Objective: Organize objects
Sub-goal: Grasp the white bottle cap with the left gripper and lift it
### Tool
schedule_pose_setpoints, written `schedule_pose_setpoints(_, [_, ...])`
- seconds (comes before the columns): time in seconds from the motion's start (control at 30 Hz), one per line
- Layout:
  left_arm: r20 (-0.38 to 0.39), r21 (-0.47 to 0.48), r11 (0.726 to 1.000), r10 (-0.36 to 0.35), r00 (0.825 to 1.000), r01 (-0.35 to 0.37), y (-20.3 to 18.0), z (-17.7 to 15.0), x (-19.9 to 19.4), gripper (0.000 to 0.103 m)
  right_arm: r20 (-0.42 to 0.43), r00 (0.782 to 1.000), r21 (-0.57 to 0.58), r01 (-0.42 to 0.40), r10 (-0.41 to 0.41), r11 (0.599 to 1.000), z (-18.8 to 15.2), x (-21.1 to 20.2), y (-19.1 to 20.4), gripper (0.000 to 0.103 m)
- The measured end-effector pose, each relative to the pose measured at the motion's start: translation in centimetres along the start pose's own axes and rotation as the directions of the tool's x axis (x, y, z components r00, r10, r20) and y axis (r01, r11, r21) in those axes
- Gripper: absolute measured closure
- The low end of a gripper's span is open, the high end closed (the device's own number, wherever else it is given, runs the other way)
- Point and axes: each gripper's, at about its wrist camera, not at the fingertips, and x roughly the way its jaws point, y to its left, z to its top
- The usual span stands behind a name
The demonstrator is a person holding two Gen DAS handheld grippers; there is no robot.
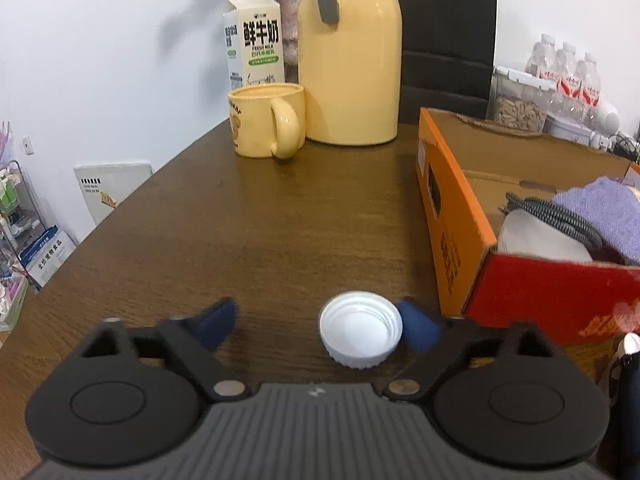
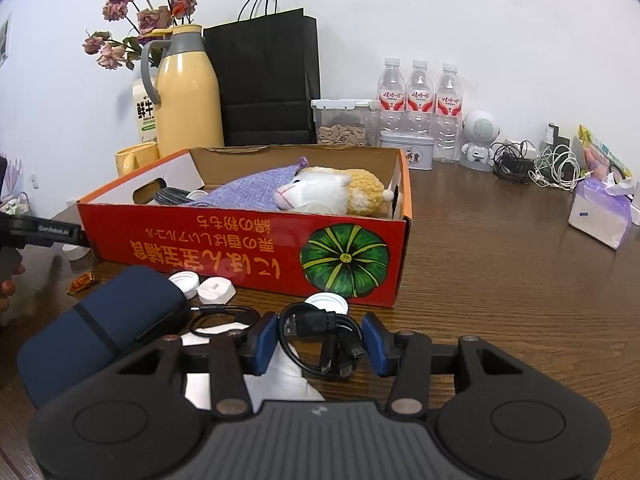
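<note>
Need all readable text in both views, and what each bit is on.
"鲜牛奶" and "FRESH MILK": milk carton; its smaller lines are too small to read.
Brown lettering on the yellow mug: curved away, unreadable.
"Genrobot.AI": left gripper's black side, seen from the right wrist.
Yellow Japanese lettering, upside down: red box; not reliably readable.
Red labels on the three water bottles: too small.
Booklet off the table: blurred.

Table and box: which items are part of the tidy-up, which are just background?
In play:
- left gripper around white cap
- right gripper around black cable
- orange box, already holding plush toy

Background:
- yellow jug
- yellow mug
- milk carton
- water bottles
</note>
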Motion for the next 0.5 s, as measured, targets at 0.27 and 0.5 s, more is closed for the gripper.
schedule_pose_setpoints(0.27, [0.042,0.013,1.000,-0.021,0.999,0.020,-0.3,-0.6,-1.3,0.062,0.016,1.000,0.001,0.001,-0.001,1.000,0.0,-0.3,0.0,0.058])
schedule_pose_setpoints(0.5, [0.128,-0.002,1.000,-0.016,0.992,0.016,-0.4,-1.4,-3.9,0.062,0.038,0.999,-0.007,0.004,-0.003,1.000,-0.1,-0.7,0.1,0.058])
